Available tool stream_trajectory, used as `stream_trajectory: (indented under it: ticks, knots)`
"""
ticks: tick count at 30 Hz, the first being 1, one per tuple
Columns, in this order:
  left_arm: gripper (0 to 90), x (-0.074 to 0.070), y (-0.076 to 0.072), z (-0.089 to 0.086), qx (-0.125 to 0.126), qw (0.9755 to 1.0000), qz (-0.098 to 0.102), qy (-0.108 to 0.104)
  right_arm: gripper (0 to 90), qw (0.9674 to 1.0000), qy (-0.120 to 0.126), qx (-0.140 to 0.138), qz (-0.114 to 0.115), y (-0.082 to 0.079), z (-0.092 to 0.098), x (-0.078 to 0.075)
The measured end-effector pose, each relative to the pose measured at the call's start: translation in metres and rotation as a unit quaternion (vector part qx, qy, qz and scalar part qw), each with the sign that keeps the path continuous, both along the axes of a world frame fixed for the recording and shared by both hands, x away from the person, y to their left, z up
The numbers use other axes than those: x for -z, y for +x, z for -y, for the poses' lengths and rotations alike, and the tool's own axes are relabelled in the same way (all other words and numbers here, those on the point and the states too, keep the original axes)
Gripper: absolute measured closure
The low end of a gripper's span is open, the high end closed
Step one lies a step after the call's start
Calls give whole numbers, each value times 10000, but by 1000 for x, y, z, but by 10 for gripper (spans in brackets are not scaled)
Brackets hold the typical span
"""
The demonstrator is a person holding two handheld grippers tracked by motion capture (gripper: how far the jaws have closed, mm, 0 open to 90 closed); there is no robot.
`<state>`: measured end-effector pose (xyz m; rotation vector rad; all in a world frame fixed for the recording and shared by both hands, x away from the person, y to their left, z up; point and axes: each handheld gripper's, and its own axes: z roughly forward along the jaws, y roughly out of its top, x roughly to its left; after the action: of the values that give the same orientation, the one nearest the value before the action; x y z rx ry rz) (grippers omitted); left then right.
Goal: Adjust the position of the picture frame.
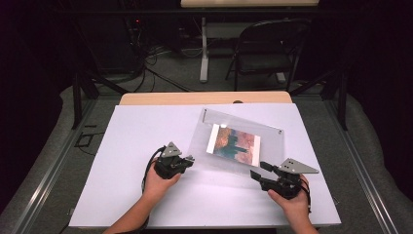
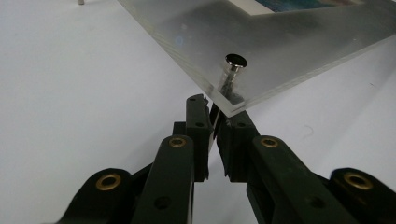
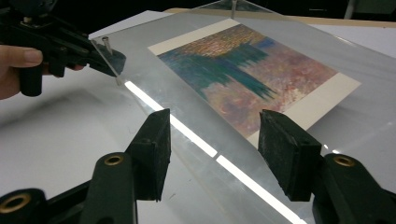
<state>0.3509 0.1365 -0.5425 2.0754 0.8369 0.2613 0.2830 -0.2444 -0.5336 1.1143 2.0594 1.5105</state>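
The acrylic picture frame point(image 1: 234, 146) is clear and colourless, with small silver metal pins point(image 2: 235, 62) at its corners. Inside it, the art print point(image 1: 234, 142) shows dark teal streaks over orange, pink and mauve dabs, with a cream border. Under the frame lies a plain white tabletop sheet point(image 1: 136, 136); beyond it shows a strip of pale wood table edge point(image 1: 160, 98). Both grippers by the frame's near corners, the left gripper point(image 2: 215, 122) and the right gripper point(image 3: 212, 140), are black with brass-coloured rivets.
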Motion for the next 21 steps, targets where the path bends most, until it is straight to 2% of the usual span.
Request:
stream_trajectory:
  ticks: [8, 13, 21]
  knots:
    - [827, -1, -23, -12, 70, 9999, -85, -44, 462, 10000, -26, -65, -28, 0, -2, 0]
    - [825, 3, -35, -6, 174, 9997, -142, -11, 477, 9999, -37, -109, -67, -1, -3, -1]
    - [825, 4, -49, 4, 311, 9993, -199, -69, 481, 9999, -27, -118, -78, -1, -4, -1]
